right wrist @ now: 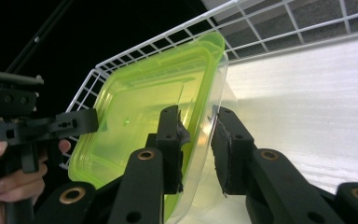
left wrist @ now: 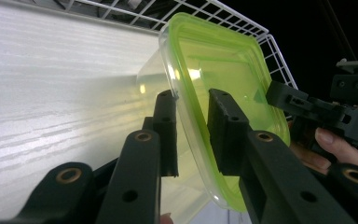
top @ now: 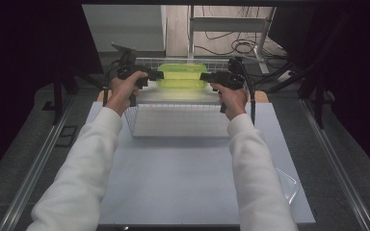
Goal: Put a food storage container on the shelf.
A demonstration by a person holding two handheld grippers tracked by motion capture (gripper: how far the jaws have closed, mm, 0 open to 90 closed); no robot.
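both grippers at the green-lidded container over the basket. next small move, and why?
Probably open both a little wider and draw them back. The container sits low in the wire basket, near its far wall. In each gripper view, the left hand-held gripper and right hand-held gripper straddle the rim with a gap showing at the pads, so it looks released already.
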